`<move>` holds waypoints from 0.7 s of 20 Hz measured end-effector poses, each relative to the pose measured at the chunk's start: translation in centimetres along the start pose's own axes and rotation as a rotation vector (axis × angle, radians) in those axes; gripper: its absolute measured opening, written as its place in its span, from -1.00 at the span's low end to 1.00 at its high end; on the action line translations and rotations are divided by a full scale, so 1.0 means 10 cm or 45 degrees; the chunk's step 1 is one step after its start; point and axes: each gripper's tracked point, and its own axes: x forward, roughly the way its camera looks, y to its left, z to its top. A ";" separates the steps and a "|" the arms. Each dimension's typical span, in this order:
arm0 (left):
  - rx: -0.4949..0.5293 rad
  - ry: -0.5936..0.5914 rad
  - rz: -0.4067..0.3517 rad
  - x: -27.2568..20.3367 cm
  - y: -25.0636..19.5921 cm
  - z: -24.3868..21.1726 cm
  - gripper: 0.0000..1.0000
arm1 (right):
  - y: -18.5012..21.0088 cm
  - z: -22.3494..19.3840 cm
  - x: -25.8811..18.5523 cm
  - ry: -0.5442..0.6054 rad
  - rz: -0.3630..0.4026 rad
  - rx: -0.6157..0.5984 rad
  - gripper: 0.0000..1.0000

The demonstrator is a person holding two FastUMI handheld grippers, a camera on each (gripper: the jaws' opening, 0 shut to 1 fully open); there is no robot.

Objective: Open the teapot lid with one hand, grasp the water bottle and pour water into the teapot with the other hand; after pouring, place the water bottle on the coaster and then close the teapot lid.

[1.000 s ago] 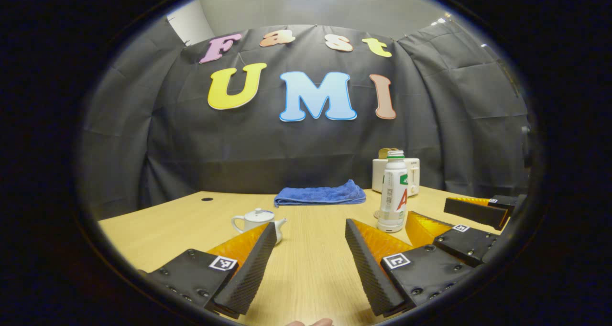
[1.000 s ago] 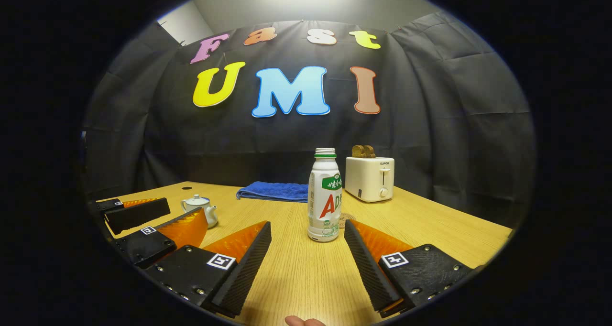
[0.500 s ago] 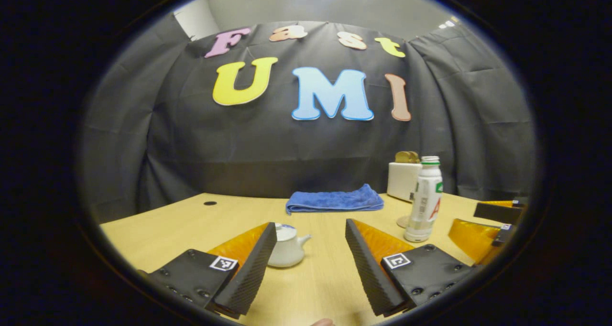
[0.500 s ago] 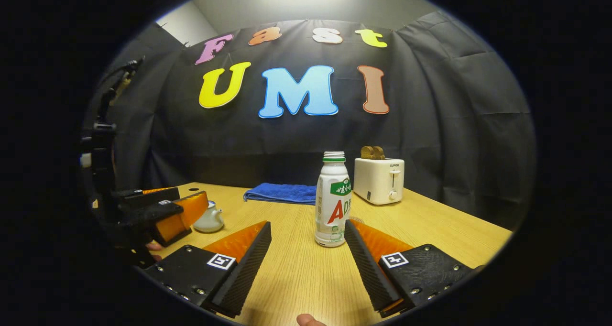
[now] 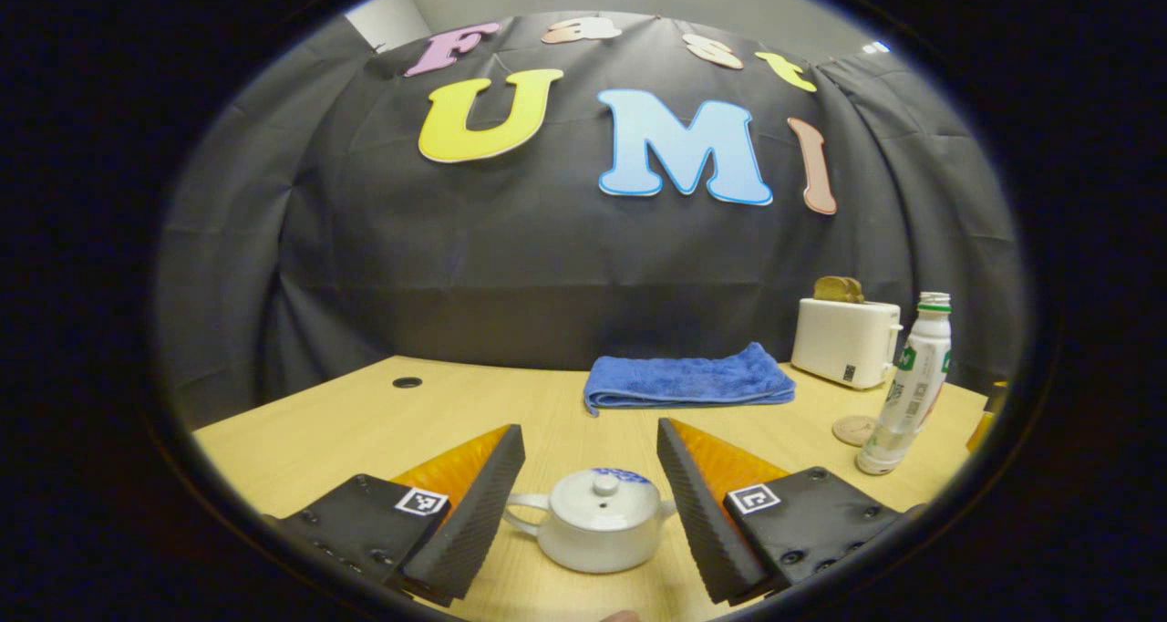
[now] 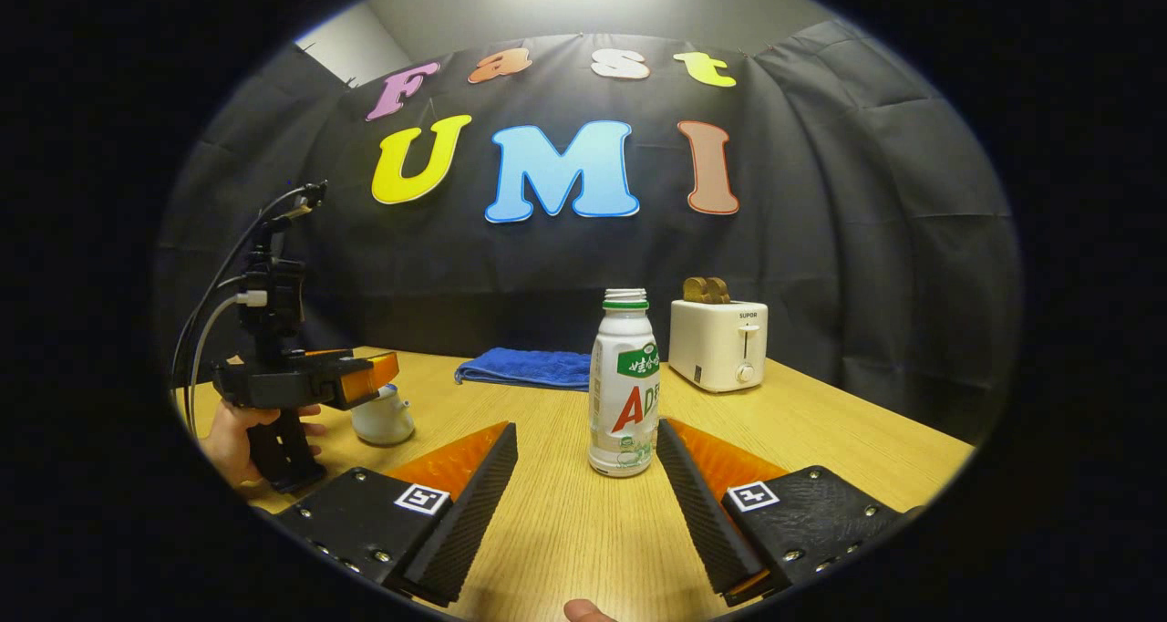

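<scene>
We've got the left claw [image 5: 591, 449] spread wide w/ the teapot [image 5: 593, 533] sitting between its fingers, untouched, lid [image 5: 599, 498] on, so we're lined up to lift it. Right claw [image 6: 586, 447] also wide, water bottle [image 6: 624, 385] at 12 o'clock, uncapped, upright on the table [image 6: 821, 440], close for grabbing. Coaster [image 5: 855, 429] lies beside the bottle.

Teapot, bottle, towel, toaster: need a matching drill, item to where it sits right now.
Items:
1. teapot
2. water bottle
3. blue towel
4. toaster

Places:
A. folded at the table's back edge
B. between the open left claw's fingers, lid on
C. back right, bread in its slots
D. upright, uncapped, just ahead of the open right claw

Pairs: 1-B, 2-D, 3-A, 4-C
</scene>
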 end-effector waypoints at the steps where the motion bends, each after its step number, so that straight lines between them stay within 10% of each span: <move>1: 0.005 0.014 -0.010 0.04 -0.03 -0.03 0.97 | -0.01 -0.01 0.01 0.007 0.000 0.006 0.90; 6: 0.036 0.041 0.001 0.10 -0.04 -0.12 0.92 | -0.06 0.00 0.04 0.001 -0.010 0.014 0.90; 14: 0.065 0.061 -0.033 0.20 -0.10 -0.19 -0.50 | -0.06 0.02 0.03 -0.007 0.015 0.079 0.90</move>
